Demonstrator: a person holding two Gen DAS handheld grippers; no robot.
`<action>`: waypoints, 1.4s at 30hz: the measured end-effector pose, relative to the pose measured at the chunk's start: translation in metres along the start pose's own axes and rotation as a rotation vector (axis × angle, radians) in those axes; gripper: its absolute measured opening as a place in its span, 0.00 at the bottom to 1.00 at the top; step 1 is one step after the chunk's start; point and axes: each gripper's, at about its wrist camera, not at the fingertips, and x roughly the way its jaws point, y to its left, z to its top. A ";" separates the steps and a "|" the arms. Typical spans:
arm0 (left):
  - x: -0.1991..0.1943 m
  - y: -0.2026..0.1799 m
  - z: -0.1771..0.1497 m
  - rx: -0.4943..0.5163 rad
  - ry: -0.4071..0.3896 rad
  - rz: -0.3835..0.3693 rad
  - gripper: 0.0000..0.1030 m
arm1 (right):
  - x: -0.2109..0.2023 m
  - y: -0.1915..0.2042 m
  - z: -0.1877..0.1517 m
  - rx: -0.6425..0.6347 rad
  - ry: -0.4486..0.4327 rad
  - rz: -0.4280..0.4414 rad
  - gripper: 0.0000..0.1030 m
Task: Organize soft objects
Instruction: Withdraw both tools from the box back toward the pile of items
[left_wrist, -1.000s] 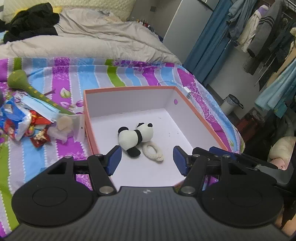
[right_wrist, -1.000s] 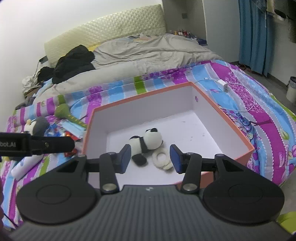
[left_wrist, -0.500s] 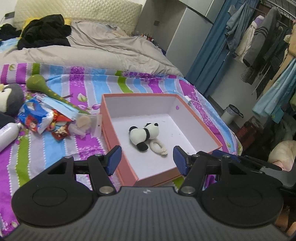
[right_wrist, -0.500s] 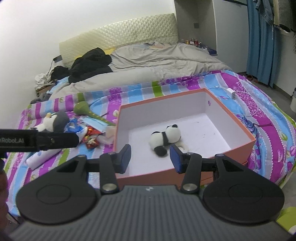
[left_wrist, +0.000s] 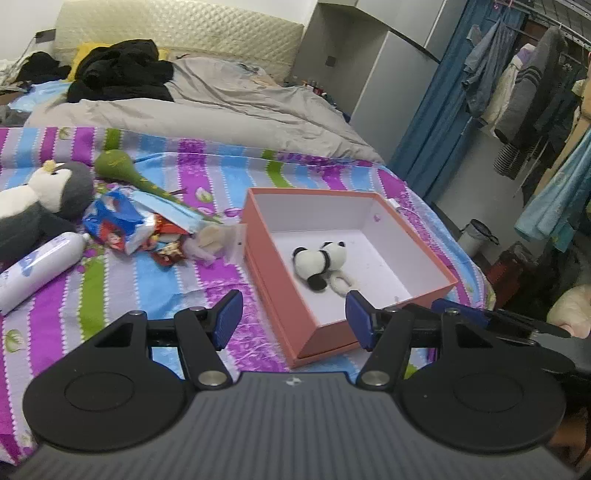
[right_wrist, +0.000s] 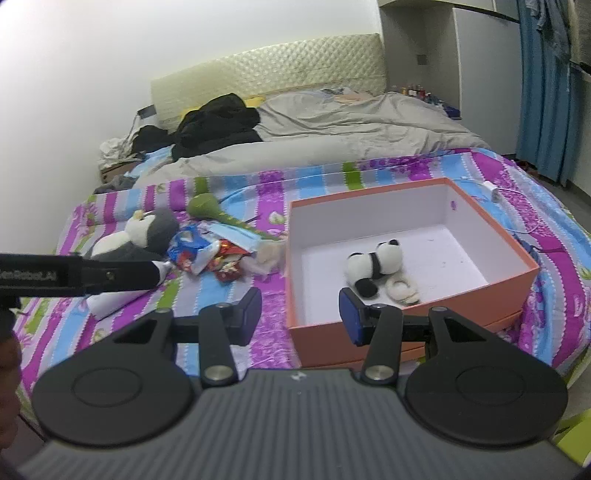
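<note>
The panda (left_wrist: 320, 263) lies on its side in the box (left_wrist: 275, 295), near the front wall, with a pale ring (left_wrist: 341, 283) touching it at its 5 o'clock. Outside the box, at its 9 o'clock, sits a heap of wrappers (left_wrist: 129, 229); farther out at 9 to 10 o'clock the penguin (left_wrist: 40, 206) rests on the striped bed (left_wrist: 147, 273), with a white bottle (left_wrist: 37, 267) just below it and a green toy (left_wrist: 125, 171) at the heap's 11 o'clock.

My left claw (left_wrist: 293, 319) is spread and holds nothing; my right claw (right_wrist: 300, 314) is spread a little less, also holding nothing.

I judge the penguin the next soft thing. It looks bulky for my spread, so a pinch on loose fur could slip and drop it on the way. Reaching across, I could snag the wrappers or roll the bottle. Setting it in carelessly might knock the box wall or crush the panda.

My right view shows my left claw's arm crossing over the bottle, and a white plug (right_wrist: 493, 192) at the box's 1 o'clock. My left view alone shows hanging clothes (left_wrist: 517, 92) and a bin (left_wrist: 476, 236) at 3 o'clock.
</note>
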 end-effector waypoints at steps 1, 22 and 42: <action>-0.003 0.003 -0.002 -0.003 -0.002 0.003 0.65 | 0.000 0.003 -0.001 -0.006 0.002 0.005 0.48; -0.047 0.064 -0.048 -0.123 -0.019 0.112 0.65 | 0.013 0.067 -0.028 -0.107 0.064 0.138 0.48; 0.027 0.143 -0.015 -0.243 0.019 0.175 0.65 | 0.100 0.097 -0.009 -0.145 0.162 0.175 0.48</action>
